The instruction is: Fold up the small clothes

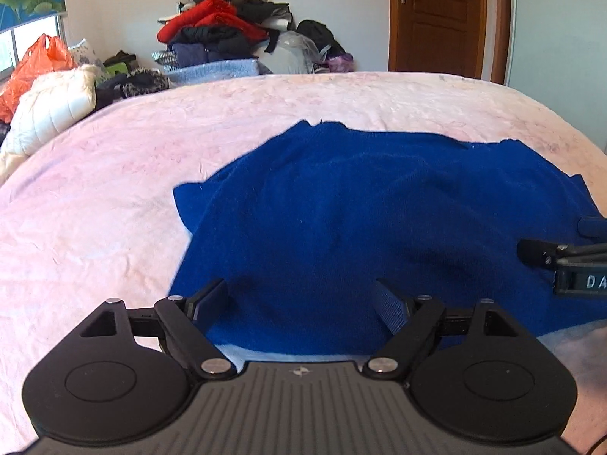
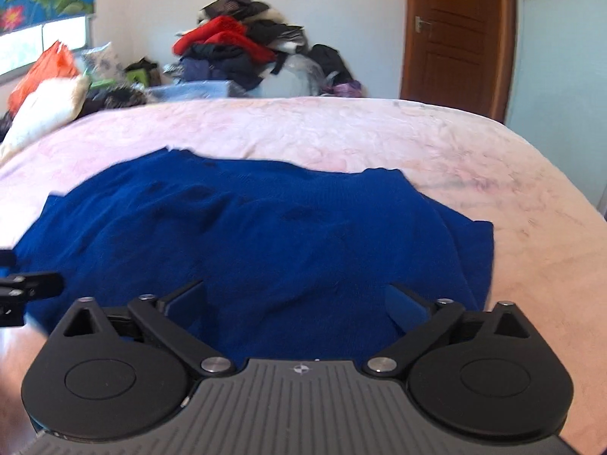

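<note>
A dark blue knitted garment (image 1: pixel 360 220) lies spread on the pink bedspread (image 1: pixel 114 174); it also shows in the right wrist view (image 2: pixel 265 242). My left gripper (image 1: pixel 303 303) is open, its fingers wide apart over the garment's near edge, nothing between them. My right gripper (image 2: pixel 299 303) is open too, over the near edge further right. The right gripper's tip (image 1: pixel 538 254) shows at the right edge of the left wrist view, low over the cloth. The left gripper's tip (image 2: pixel 34 284) shows at the left edge of the right wrist view.
A tall pile of clothes (image 1: pixel 227 26) stands behind the bed's far edge. A white padded jacket (image 1: pixel 49 106) and an orange plastic bag (image 1: pixel 34 64) lie at the far left. A brown door (image 1: pixel 444 15) is at the far right.
</note>
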Demonstrator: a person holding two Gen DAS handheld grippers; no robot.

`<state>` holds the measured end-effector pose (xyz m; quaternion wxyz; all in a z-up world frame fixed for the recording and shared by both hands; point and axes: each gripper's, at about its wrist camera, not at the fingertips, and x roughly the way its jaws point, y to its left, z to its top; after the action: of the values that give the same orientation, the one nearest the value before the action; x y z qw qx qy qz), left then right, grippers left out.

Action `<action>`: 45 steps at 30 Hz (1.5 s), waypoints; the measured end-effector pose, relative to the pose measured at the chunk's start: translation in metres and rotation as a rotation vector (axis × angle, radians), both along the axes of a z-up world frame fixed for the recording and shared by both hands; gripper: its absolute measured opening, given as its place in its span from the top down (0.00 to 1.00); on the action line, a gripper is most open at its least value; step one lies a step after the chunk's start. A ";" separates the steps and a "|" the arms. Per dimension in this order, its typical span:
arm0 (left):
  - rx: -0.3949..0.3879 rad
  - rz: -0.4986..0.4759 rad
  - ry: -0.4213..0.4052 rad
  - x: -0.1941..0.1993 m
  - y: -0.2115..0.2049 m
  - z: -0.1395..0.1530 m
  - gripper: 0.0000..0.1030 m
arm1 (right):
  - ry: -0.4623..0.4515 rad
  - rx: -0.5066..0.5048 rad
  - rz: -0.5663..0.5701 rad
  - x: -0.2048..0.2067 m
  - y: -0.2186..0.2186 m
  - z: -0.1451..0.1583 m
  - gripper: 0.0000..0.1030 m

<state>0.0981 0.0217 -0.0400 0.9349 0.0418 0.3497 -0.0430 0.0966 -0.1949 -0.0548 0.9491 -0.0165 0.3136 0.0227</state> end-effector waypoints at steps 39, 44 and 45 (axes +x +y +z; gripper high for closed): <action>-0.024 0.048 -0.071 -0.011 0.010 -0.032 0.00 | -0.005 -0.027 0.014 -0.002 0.003 -0.021 0.00; -0.016 0.048 -0.073 -0.013 0.006 -0.031 0.00 | -0.005 -0.029 0.014 -0.002 0.003 -0.021 0.00; -0.016 0.048 -0.073 -0.013 0.006 -0.031 0.00 | -0.005 -0.030 0.015 -0.002 0.003 -0.021 0.00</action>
<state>0.0853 0.0278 -0.0714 0.9482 0.0273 0.3157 -0.0219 0.0942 -0.1922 -0.0756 0.9494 -0.0333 0.3114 0.0249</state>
